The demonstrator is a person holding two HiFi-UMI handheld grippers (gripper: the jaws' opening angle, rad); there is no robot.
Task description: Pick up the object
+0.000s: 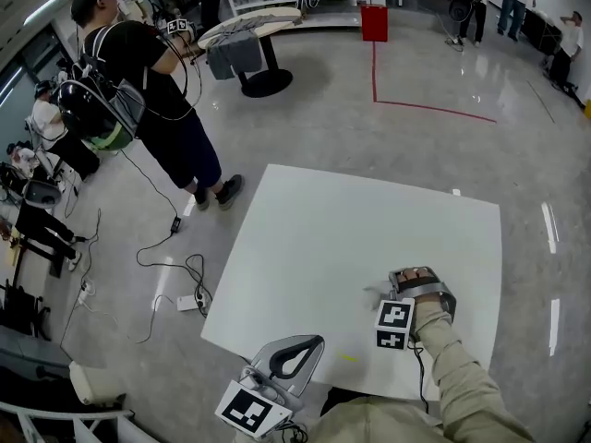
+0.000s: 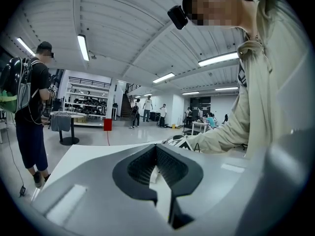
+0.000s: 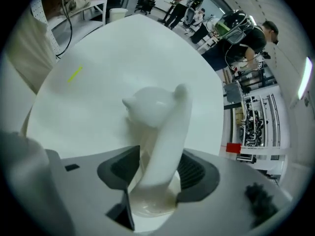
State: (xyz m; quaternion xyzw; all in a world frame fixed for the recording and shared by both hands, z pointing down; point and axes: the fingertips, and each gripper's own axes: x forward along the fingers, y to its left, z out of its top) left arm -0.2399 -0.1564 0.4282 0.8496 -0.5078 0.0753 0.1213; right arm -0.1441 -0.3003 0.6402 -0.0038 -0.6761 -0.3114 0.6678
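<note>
A glossy white figurine (image 3: 152, 107) with a long neck and a rounded head stands between the jaws of my right gripper (image 3: 160, 157). Its neck fills the gap, and both dark pads touch it, so the gripper is shut on it. In the head view the right gripper (image 1: 417, 281) is low over the near right part of the white table (image 1: 369, 220) and hides the figurine. My left gripper (image 1: 312, 343) hovers at the table's near left edge. In its own view the left gripper (image 2: 157, 155) is shut and holds nothing.
A small yellow mark (image 1: 348, 358) lies on the table near the front edge. A person with a backpack (image 1: 138, 90) stands beyond the far left corner. Cables and a power strip (image 1: 189, 301) lie on the floor at left. A round table (image 1: 249, 35) stands further back.
</note>
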